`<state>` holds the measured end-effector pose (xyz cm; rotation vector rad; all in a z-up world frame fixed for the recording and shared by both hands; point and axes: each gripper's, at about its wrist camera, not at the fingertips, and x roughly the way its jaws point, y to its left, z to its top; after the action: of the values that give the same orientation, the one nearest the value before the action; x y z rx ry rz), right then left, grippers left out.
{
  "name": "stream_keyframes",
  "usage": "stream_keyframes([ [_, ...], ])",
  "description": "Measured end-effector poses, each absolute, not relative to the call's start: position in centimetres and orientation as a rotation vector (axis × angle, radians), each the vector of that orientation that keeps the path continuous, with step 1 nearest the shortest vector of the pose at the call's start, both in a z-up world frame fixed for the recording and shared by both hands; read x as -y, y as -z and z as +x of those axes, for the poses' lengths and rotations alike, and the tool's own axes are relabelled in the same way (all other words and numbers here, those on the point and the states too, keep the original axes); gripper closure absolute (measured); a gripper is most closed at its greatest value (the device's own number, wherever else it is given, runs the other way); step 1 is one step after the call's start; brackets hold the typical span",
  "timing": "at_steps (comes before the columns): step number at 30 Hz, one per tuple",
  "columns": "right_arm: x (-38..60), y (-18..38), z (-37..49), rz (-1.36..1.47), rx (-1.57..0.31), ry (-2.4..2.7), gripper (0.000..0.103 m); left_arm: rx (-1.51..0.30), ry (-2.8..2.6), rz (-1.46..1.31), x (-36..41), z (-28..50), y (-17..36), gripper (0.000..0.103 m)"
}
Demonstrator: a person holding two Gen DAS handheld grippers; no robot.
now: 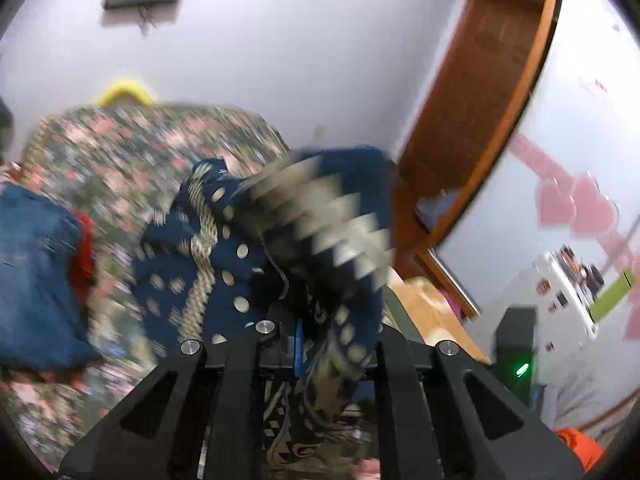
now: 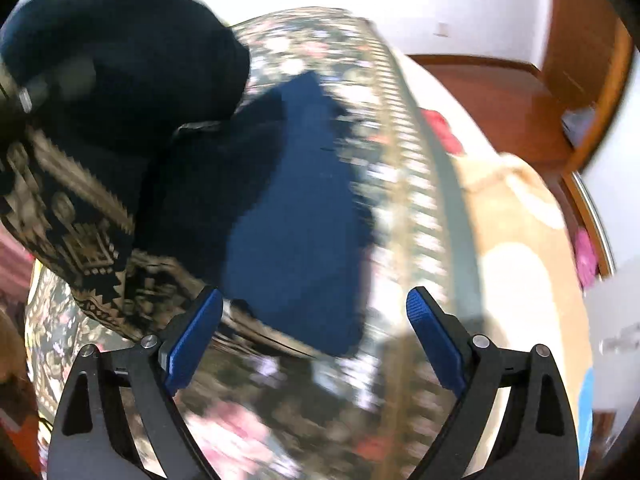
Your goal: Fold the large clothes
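Navy patterned garment (image 1: 256, 248) pinched in my left tongs (image 1: 298, 344)
Right tongs (image 2: 316, 332), spread and empty, should catch its far edge over the bed (image 2: 404, 168).

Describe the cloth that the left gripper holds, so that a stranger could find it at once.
Start at the floral bedspread covering the bed. Above it, the left gripper is shut on a navy patterned garment. Unlike the plain blue jeans beside it, it carries cream dots and zigzag bands.

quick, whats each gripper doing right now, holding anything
Left gripper: closed on the navy patterned garment.
Right gripper: open, nothing between its blue pads.
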<state>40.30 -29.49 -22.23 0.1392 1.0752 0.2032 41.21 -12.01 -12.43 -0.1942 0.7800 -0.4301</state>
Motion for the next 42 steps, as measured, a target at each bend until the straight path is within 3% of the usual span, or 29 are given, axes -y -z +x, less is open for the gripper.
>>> stream_keyframes([
  [8,35.0,21.8,38.3,0.272,-1.077,-0.112,0.011,-1.048,0.509,-0.079,18.6,40.8,21.6,0.092],
  [16,34.5,18.7,37.5,0.244,-0.995,-0.151,0.011,-1.057,0.601,0.025,18.3,39.2,20.0,0.092],
  [17,34.5,18.1,37.4,0.247,-0.978,-0.158,0.011,-1.053,0.616,0.033,17.9,38.8,19.6,0.087],
  [21,34.0,16.8,37.5,0.246,-0.936,-0.186,0.011,-1.043,0.681,0.037,16.7,36.4,18.2,0.050],
  [25,32.7,15.9,37.3,0.223,-0.908,-0.219,0.011,-1.008,0.669,0.069,15.0,34.8,15.8,0.040],
  [30,30.7,15.9,38.3,0.187,-0.910,-0.257,0.011,-0.916,0.519,0.081,10.9,35.0,13.0,0.014],
  [34,29.0,17.5,40.0,0.203,-0.959,-0.301,0.011,-0.896,0.370,0.099,8.1,36.9,13.4,0.013],
  [40,28.3,21.5,41.5,0.184,-1.064,-0.280,0.011,-1.009,0.268,0.090,6.6,38.5,18.0,0.013],
  [42,28.5,23.1,41.7,0.132,-1.092,-0.236,0.011,-1.004,0.280,0.059,6.3,38.2,19.1,0.007],
])
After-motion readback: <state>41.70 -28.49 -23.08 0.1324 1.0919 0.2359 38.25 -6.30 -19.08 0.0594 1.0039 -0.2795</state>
